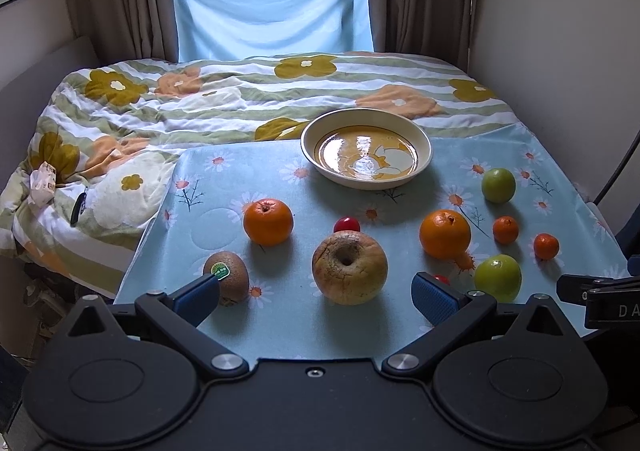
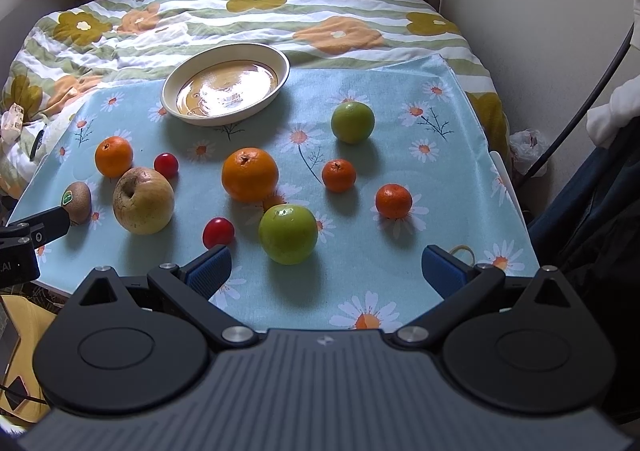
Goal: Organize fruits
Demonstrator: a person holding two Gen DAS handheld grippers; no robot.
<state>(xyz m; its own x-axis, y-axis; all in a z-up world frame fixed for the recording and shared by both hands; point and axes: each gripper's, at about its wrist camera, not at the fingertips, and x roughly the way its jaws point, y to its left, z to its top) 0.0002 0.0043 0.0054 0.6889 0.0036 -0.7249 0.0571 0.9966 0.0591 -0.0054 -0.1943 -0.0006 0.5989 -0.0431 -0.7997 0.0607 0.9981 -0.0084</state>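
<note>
Fruit is scattered loose on the daisy cloth (image 2: 400, 99); nothing is gripped.

The left gripper (image 1: 316, 297) is held with jaws spread wide, framing the large yellow apple (image 1: 349, 268), probably lined up as a first pick; the right gripper (image 2: 326, 269) is likewise released, just short of a green apple (image 2: 288, 234); the bowl (image 2: 280, 63) is seen empty at the cloth's far edge, presumably kept clear as the collecting place; oranges (image 2: 250, 174), small tangerines (image 2: 339, 175), a kiwi (image 1: 226, 278) and cherry tomatoes (image 2: 218, 232) are left apart, none touching.

left gripper (image 1: 314, 301) spread wide | pear (image 1: 349, 268) between fingers | bowl (image 1: 366, 119) empty
</note>
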